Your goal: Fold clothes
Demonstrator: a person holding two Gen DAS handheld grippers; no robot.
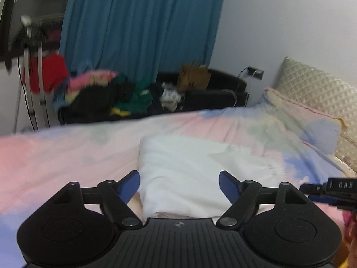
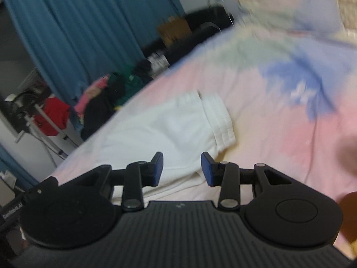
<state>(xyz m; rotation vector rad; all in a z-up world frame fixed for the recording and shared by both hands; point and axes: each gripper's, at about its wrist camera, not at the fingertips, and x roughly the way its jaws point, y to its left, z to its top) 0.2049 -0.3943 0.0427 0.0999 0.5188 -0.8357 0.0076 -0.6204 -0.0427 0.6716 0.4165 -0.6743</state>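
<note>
A folded white garment lies on the pastel pink and blue bedsheet. My left gripper is open and empty, its blue pads spread wide just above the garment's near edge. In the right wrist view the same white garment shows its ribbed hem toward the right. My right gripper is open and empty, hovering over the garment's near edge. The tip of the right gripper also shows at the right edge of the left wrist view.
A pile of mixed clothes sits on a dark sofa beyond the bed's far edge, before a blue curtain. Pillows lie at the bed's head on the right. A stand with a red cloth is far left.
</note>
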